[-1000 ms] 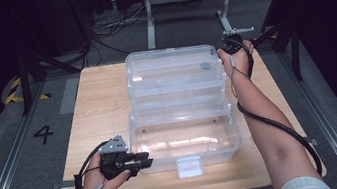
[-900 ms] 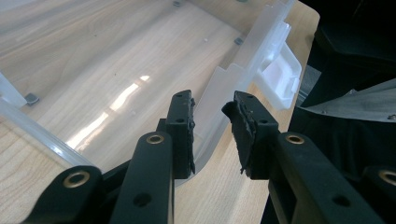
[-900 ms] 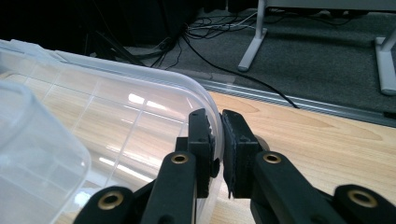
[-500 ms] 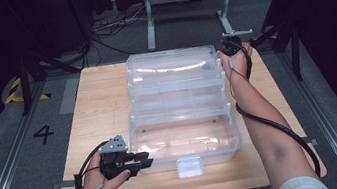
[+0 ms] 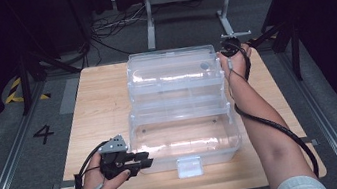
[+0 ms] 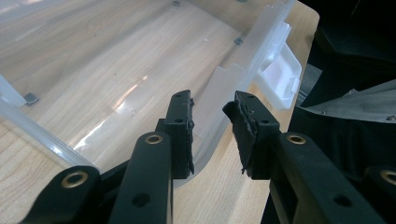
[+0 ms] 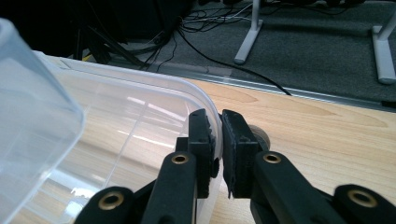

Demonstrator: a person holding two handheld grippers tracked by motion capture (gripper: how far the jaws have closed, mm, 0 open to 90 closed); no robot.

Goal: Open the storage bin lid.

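A clear plastic storage box stands open on the wooden table, its lid swung back behind it. A white latch hangs on the front wall. My left gripper lies at the box's front left corner. In the left gripper view its jaws stand apart, one on each side of the thin front wall, with a gap showing. My right gripper is at the lid's far right corner. The right gripper is shut on the lid's clear rim.
Bare table lies to the left and right of the box. Behind the table, a metal stand's legs and loose cables sit on the grey floor. The right gripper's cable trails along the forearm.
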